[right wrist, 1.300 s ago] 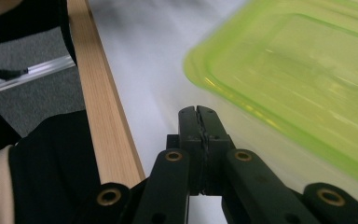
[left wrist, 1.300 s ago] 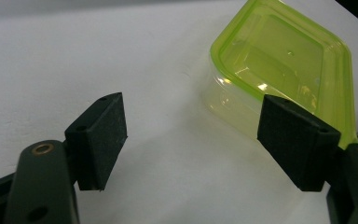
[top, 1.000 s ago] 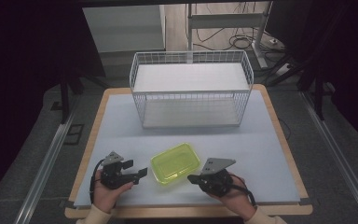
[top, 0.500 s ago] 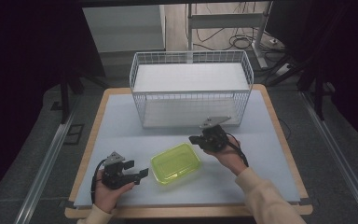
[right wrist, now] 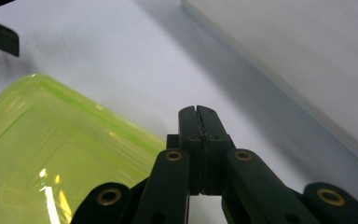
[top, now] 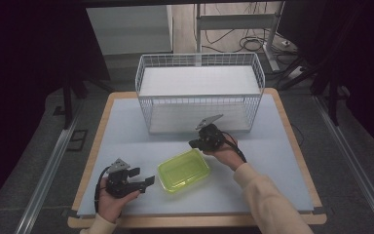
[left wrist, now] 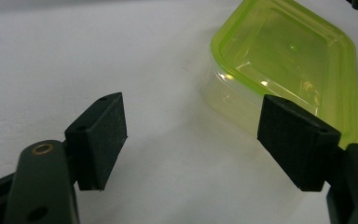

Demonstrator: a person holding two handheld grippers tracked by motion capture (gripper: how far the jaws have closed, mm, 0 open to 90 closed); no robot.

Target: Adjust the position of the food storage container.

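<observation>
a lidded yellow-green container [top: 184, 170] lies on the pale counter [top: 282, 161], in front of a white wire basket [top: 199, 95] that stands at the far side; the left gripper [top: 146, 181] rests near the counter's front edge, just left of the container, its jaws spread wide with nothing between them; the right gripper [top: 193, 144] hovers by the container's far edge, its jaws pressed together, holding nothing; its hand [top: 224, 152] reaches out of a cream sleeve [top: 265, 200].
</observation>
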